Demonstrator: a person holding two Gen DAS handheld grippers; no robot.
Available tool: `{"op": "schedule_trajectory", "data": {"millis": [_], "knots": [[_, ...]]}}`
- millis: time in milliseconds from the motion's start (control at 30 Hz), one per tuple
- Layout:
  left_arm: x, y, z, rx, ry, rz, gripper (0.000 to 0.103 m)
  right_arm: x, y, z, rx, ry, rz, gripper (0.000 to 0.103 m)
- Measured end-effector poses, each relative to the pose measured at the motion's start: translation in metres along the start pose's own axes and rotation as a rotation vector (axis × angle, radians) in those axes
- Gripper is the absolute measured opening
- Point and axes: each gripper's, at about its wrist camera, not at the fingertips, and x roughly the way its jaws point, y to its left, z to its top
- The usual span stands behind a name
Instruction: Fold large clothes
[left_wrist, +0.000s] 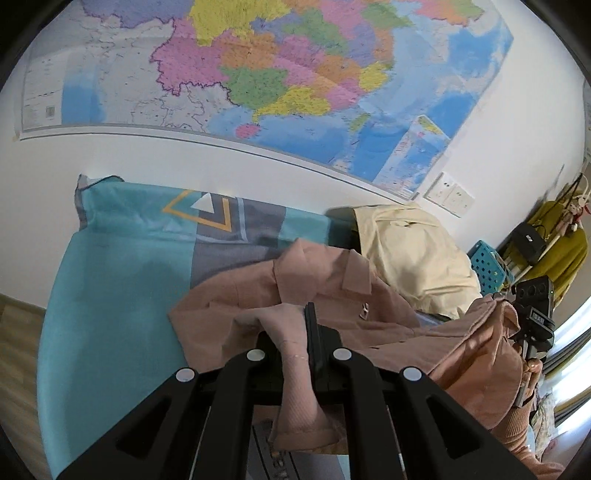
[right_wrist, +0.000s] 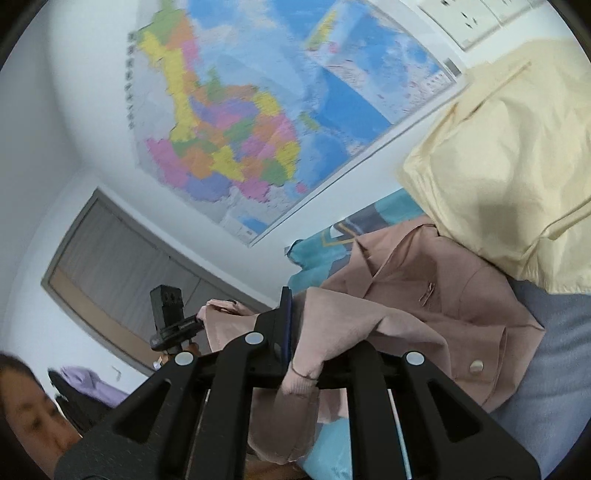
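A large pink jacket (left_wrist: 325, 291) with a collar and buttons lies on a teal and grey bedsheet (left_wrist: 122, 266). My left gripper (left_wrist: 295, 325) is shut on a fold of the pink jacket and holds it raised above the bed. My right gripper (right_wrist: 299, 314) is shut on another edge of the pink jacket (right_wrist: 436, 306), also lifted. The right gripper shows in the left wrist view (left_wrist: 532, 314) at the far right, with pink cloth draped from it. The left gripper shows in the right wrist view (right_wrist: 170, 321).
A cream garment (left_wrist: 410, 247) lies piled on the bed behind the jacket, also in the right wrist view (right_wrist: 517, 158). A big wall map (left_wrist: 258, 74) hangs above the bed. A blue perforated basket (left_wrist: 487, 266) and a yellow-green cloth (left_wrist: 561, 240) stand at the right.
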Motion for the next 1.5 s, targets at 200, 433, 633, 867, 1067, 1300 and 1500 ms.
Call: {"op": "schedule_trajectory", "data": {"millis": [200, 433, 633, 867, 1067, 1300, 1500], "knots": [[0.044, 0.016, 0.027, -0.028, 0.063, 0.045, 0.005, 0.026, -0.036, 0.029, 0.093, 0.010, -0.044, 0.009], [0.101, 0.028, 0.051, -0.053, 0.143, 0.086, 0.005, 0.052, -0.082, 0.055, 0.171, 0.024, -0.107, 0.010], [0.159, 0.043, 0.064, -0.098, 0.229, 0.145, 0.008, 0.074, -0.123, 0.065, 0.240, 0.048, -0.206, 0.023], [0.169, 0.058, 0.056, -0.122, 0.206, 0.151, 0.042, 0.055, -0.110, 0.059, 0.206, 0.006, -0.231, 0.070], [0.101, 0.025, 0.026, 0.057, 0.050, 0.103, 0.076, 0.064, -0.036, 0.021, -0.210, 0.095, -0.364, 0.075], [0.131, -0.008, -0.009, 0.196, 0.168, 0.145, 0.078, 0.159, -0.022, -0.025, -0.593, 0.276, -0.693, 0.081], [0.157, -0.032, -0.028, 0.298, 0.242, 0.030, 0.078, 0.182, -0.056, -0.020, -0.562, 0.339, -0.765, 0.005]]}}
